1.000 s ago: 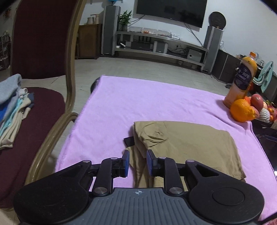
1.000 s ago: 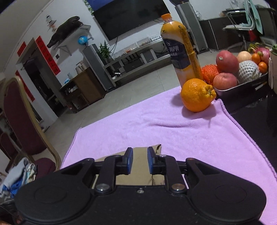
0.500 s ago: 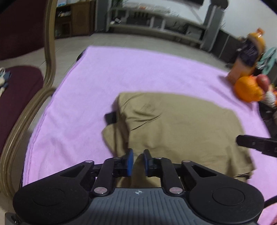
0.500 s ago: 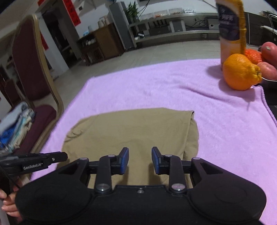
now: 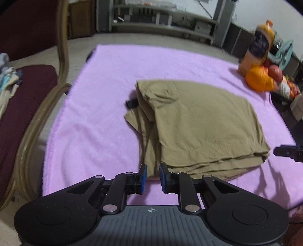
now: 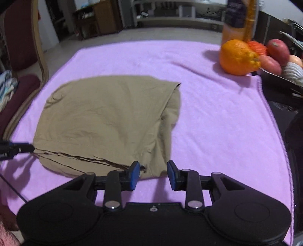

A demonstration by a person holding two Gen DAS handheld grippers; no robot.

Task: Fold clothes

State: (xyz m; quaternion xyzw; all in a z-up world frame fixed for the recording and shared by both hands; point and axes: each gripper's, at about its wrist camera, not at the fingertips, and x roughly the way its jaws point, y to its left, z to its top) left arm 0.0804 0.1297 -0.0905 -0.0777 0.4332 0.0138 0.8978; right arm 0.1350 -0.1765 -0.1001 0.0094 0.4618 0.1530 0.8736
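Pink cloth [image 5: 117, 79] covers your surface, with the folded khaki garment [image 5: 204, 121] lying flat at its middle. Your right gripper [image 6: 153, 175] sits at the garment's 5 o'clock corner and your left gripper [image 5: 152, 177] at its 7 o'clock edge, both sets of jaws parted and opening, pinching nothing. Fruit, led by an orange [image 6: 237, 57], sits at 2 o'clock.

A pale tiled floor [image 5: 79, 43] is seen beyond the tabletop, which is covered by a pink towel [image 5: 106, 98]. A long, low grey media shelf [image 5: 162, 17] is set against the far white wall [image 5: 265, 9], with a tall grey speaker [image 5: 221, 20] at its right end. A dark wooden cabinet [image 5: 81, 20] is placed left of the shelf. A chair [image 5: 24, 98] with a maroon seat and a curved gold frame is stood just beside the tabletop on the left. In the right wrist view, another wooden cabinet [image 6: 102, 17] is visible near a doorway. The room is dimly lit.
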